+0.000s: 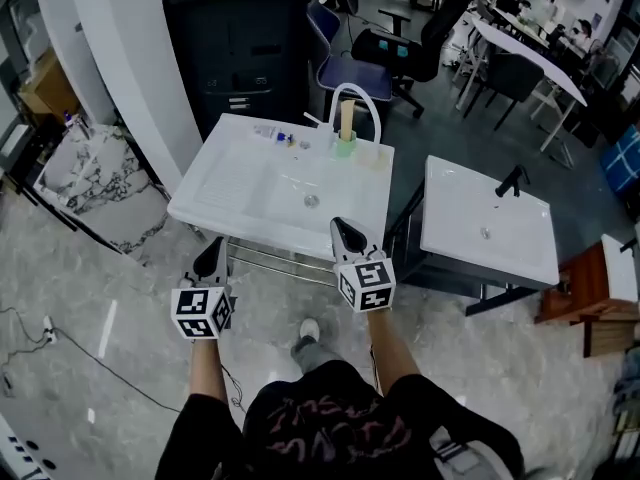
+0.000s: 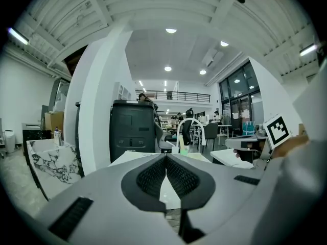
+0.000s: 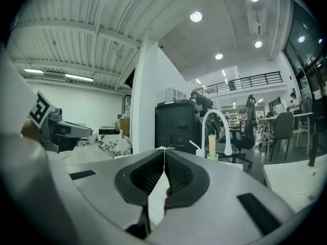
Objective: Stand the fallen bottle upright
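Observation:
A small clear bottle (image 1: 268, 131) with a blue cap lies on its side at the back left of the white sink unit (image 1: 230, 193). Near it, under the white arched faucet (image 1: 356, 96), a beige stick stands in a green cup (image 1: 345, 140). Both grippers hover in front of the sink, short of the bottle. My left gripper (image 1: 210, 257) is by the sink's front left corner, its jaws shut and empty (image 2: 166, 156). My right gripper (image 1: 346, 234) is over the front edge, also shut on nothing (image 3: 164, 150). The bottle does not show clearly in either gripper view.
A second white sink (image 1: 487, 218) stands to the right across a narrow gap. Behind are a black cabinet (image 1: 240, 48), a white pillar (image 1: 130, 58) and office chairs (image 1: 400, 53). A marble slab (image 1: 95, 178) leans at left, and a wooden stool (image 1: 590, 308) is at right.

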Demonstrator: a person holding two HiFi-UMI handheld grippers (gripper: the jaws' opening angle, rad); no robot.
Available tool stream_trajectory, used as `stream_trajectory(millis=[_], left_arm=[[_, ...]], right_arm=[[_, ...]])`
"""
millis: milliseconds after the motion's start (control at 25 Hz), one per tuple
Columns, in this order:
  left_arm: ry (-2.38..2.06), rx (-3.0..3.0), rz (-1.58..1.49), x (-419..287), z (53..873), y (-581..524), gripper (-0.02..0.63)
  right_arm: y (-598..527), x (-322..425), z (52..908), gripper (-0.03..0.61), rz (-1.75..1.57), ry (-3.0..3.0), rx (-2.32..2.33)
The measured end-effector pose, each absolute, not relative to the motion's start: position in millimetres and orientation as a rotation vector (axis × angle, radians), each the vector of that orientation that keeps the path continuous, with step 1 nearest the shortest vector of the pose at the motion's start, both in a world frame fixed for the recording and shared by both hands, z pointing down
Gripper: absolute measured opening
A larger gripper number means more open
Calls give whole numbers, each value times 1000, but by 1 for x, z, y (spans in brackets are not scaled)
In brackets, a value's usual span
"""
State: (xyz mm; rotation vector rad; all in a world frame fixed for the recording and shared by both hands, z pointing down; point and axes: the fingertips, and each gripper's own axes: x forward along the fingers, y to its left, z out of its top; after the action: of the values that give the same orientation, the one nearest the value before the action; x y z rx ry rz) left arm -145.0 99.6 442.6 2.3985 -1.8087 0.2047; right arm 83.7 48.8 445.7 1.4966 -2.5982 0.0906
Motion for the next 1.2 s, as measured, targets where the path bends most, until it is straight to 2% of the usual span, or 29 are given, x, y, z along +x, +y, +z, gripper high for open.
stream_trajectory(millis=[520,1200], left_arm=[[-1820,2371,220,-135,434,-66,17],[-1802,2384,198,-143,428,-153,17]], right_arm=[[-118,78,439,14,103,-2617,1426],[-196,72,435,14,105,-2611,1449]])
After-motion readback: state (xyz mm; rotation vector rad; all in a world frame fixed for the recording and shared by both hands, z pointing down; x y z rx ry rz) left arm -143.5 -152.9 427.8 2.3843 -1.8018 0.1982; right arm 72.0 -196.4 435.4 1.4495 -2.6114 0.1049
